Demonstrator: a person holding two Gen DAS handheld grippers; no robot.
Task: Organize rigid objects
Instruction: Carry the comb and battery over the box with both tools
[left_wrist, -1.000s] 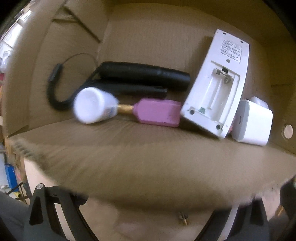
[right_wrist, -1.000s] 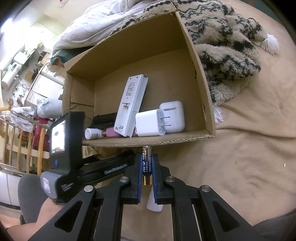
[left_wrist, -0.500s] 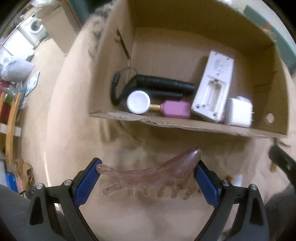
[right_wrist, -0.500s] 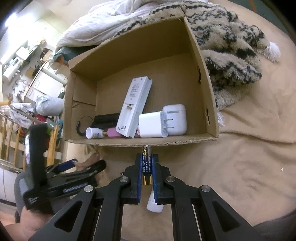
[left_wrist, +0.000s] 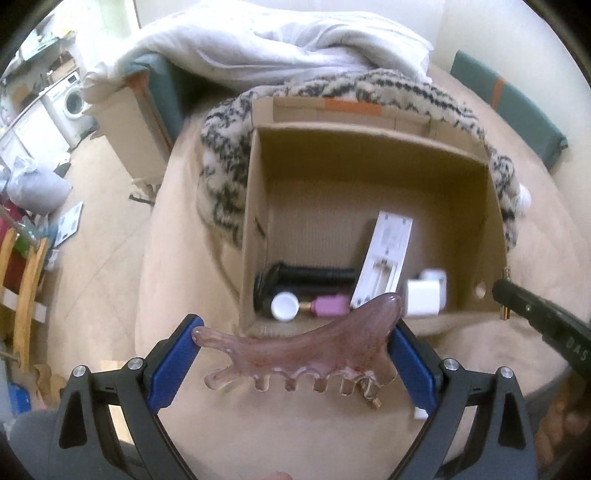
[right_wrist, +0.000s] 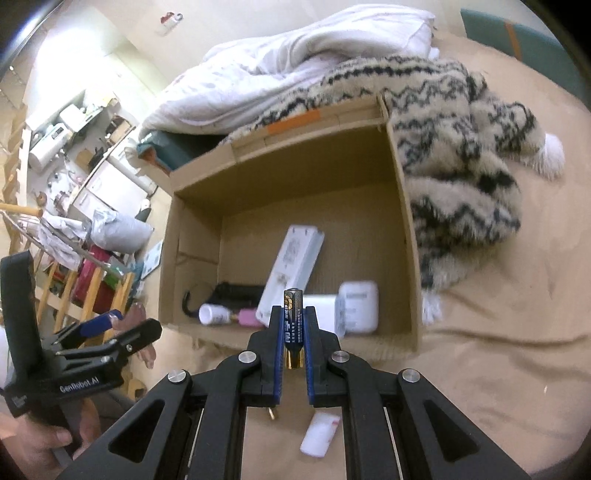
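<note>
My left gripper is shut on a translucent pink comb-shaped tool, held crosswise by its ends above the bed, just in front of an open cardboard box. To its right, my right gripper is shut on a dark blue and gold battery that stands upright at the box's near wall. Inside the box lie a white remote with its battery bay open, a white charger plug, a white earbud case, a black strapped item, a white-capped bottle and a pink block.
A fuzzy black-and-cream blanket wraps the box's far and right sides, with a white duvet behind it. A small white piece and a tiny gold part lie on the beige sheet under my right gripper. Wooden furniture stands at the left.
My left gripper has risen and drawn back from the box's front wall with the pink tool in its grip. My right gripper has risen a little with the battery.
</note>
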